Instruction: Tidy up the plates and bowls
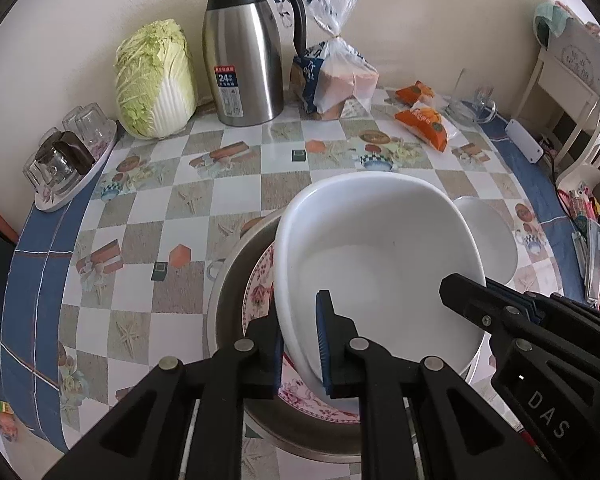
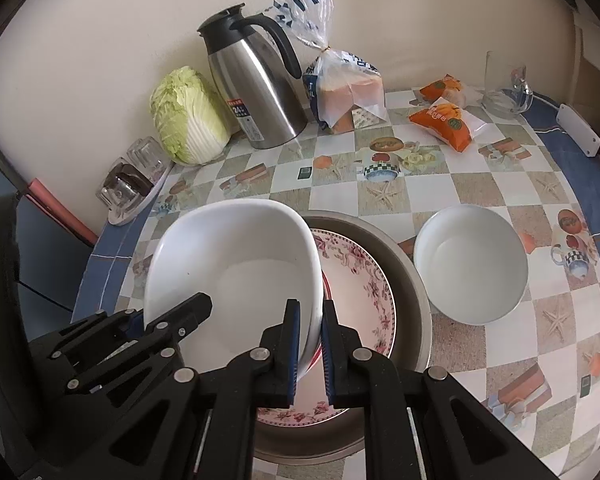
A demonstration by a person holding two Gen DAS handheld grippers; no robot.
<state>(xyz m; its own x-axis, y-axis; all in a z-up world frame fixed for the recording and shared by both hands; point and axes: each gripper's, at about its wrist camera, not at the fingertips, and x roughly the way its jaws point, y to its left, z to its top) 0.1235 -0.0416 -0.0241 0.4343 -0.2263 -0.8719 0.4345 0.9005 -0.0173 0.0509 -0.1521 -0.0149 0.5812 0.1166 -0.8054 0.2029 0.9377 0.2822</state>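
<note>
Left wrist view: the left gripper (image 1: 300,344) has its 2 jaws closed on the near-left rim of the large white bowl (image 1: 380,256), 1 blue pad inside, 1 outside. The bowl sits tilted above the floral plate (image 1: 260,284), which lies in the metal basin (image 1: 232,280). At 3 o'clock the right gripper (image 1: 496,300) meets the bowl's opposite rim. A small white bowl (image 1: 488,236) stands just behind, at 2 o'clock. At 12 o'clock stands the thermos jug (image 1: 244,60), with a cabbage (image 1: 156,80) at 11.

Right wrist view: the right gripper (image 2: 310,350) clamps narrowly on the large bowl's right rim. The left gripper (image 2: 160,324) holds the rim at 9 o'clock. The small bowl (image 2: 470,264) stands on the table (image 2: 480,184) at 2 o'clock, apart from the basin (image 2: 412,292).
</note>
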